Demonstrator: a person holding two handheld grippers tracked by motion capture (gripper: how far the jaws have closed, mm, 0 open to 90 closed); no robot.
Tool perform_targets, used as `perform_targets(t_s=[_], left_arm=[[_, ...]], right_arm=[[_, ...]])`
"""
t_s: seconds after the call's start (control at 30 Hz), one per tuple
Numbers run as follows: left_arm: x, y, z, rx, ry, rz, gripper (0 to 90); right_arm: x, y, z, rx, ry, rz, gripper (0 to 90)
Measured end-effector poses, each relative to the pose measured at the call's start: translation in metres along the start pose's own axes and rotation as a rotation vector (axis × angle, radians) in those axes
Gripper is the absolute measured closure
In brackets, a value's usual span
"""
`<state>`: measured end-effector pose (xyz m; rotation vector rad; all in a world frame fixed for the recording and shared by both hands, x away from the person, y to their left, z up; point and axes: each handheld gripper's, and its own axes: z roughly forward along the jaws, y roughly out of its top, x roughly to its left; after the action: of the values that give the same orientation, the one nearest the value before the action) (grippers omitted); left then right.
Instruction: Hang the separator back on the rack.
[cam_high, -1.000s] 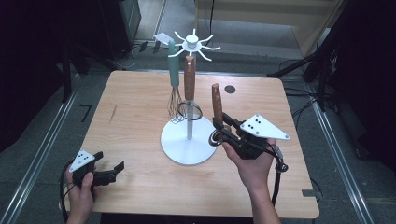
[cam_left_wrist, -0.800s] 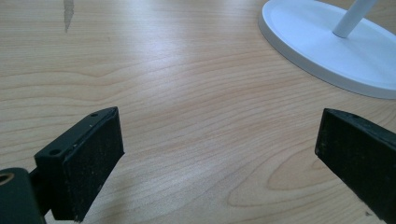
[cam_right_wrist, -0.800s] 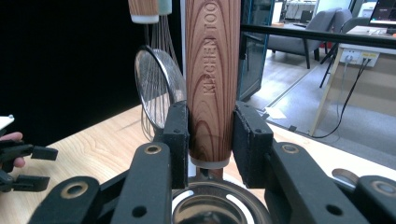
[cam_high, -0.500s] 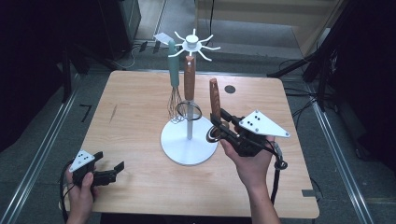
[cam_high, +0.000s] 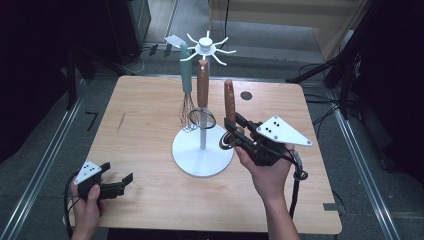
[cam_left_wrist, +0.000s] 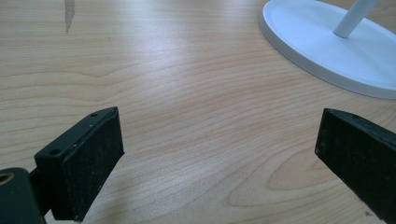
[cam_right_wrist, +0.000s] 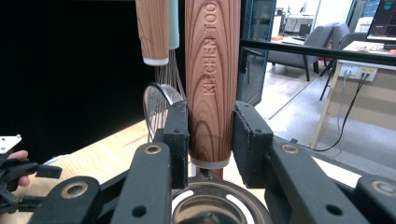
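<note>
High view: white rack (cam_high: 202, 150) stands mid-table (cam_high: 150, 120); a whisk (cam_high: 187, 95) and a wood-handled strainer (cam_high: 202, 95) hang from its hooks. Right gripper (cam_high: 235, 134), just right of the rack's base, clamps a wooden-handled utensil (cam_high: 229, 102) upright. Left gripper (cam_high: 117, 183) rests well left of the rack, low on the table.

Left gripper view: jaws wide apart, nothing between; rack base (cam_left_wrist: 327, 51) ahead.

Right gripper view: pads (cam_right_wrist: 177, 140) pinch the handle (cam_right_wrist: 212, 79) near its lower end, metal bowl (cam_right_wrist: 219, 205) below.

Handling note: keep the handle vertical, lift its top above a free hook, then lower squarely before releasing.
</note>
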<state>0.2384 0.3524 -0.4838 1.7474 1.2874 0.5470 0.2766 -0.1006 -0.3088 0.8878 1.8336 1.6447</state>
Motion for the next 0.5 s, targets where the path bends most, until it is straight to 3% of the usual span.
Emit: perform_targets(t_s=[0.5], left_arm=[[0.0,0.0,0.0,-0.001,-0.002,0.0,1.6]], right_arm=[[0.002,0.017,0.001,-0.033,-0.005,-0.003,70.3]])
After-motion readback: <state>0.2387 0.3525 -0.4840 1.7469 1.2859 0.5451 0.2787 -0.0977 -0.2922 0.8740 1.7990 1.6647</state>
